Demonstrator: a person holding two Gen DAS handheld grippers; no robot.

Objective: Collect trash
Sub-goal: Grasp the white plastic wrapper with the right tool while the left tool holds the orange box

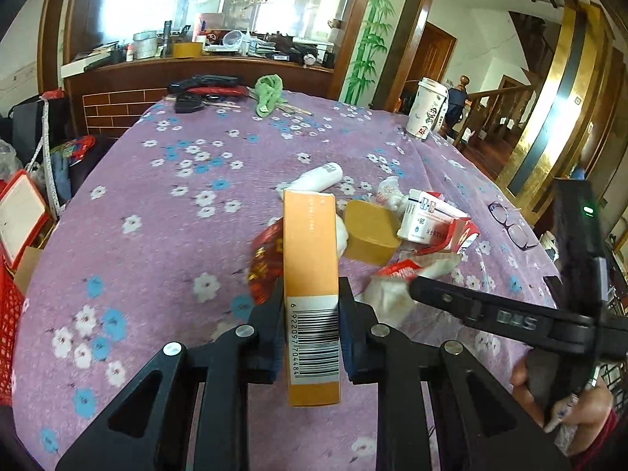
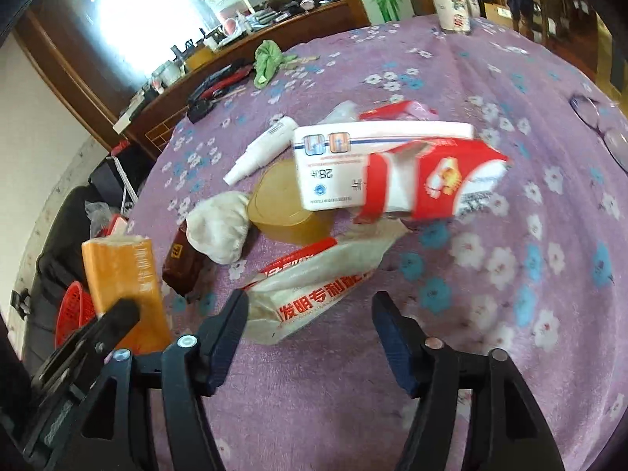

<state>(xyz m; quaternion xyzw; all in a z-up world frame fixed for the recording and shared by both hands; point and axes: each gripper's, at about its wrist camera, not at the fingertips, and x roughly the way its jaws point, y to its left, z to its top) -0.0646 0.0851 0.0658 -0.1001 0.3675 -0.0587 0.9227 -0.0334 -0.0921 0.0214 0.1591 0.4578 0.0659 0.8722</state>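
We hold the orange box pinched in the left gripper; the spread right gripper, jaws empty, could snag the crumpled bag at its twelve o'clock.

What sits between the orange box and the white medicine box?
In the left wrist view, a tan tape roll lies between the orange box and the white medicine box.

Both the left gripper and right gripper have black angular link arms, silver pivot screws and dark blue ribbed finger pads; a dark red sleeve covers the wrist.
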